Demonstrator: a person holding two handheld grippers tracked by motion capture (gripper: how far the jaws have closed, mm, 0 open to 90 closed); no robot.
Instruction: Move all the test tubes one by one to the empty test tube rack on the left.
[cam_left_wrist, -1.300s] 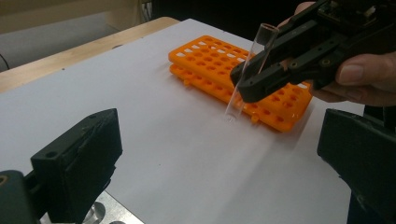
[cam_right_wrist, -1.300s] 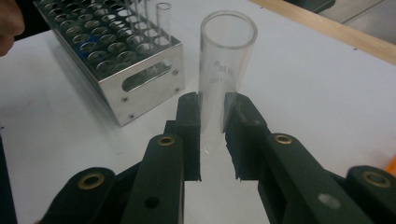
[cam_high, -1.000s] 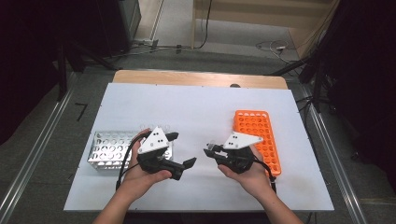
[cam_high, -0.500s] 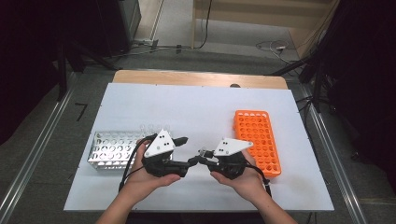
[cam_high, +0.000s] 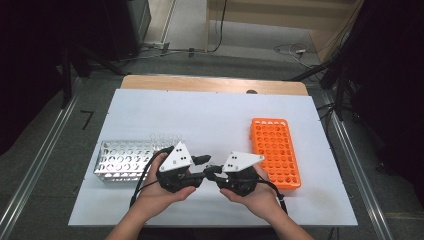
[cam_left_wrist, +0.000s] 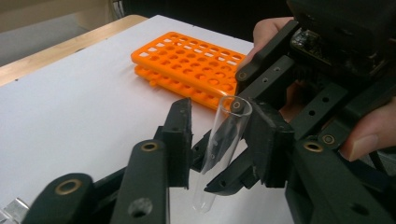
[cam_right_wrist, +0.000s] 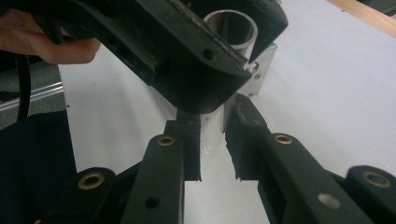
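Over white table (cam_high: 210, 115) — tube (cam_left_wrist: 223, 140) between both jaws.

Both forearms are brought in from six o'clock. The left gripper (cam_high: 200, 161) is aimed toward three o'clock, its jaws having just been closing. The right gripper (cam_high: 212, 171) is aimed toward nine o'clock, jaws clamped, tips meeting.

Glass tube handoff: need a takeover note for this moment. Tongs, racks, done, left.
Right tongs: shut on the glass tube, mid-table.
Left tongs: have just been closing, tube between them, one pad seemingly short of it.
Orange rack to the right, metal rack to the left.
Done: both tongs meet at the tube.
Left: probably finish the left grip, then release the right.
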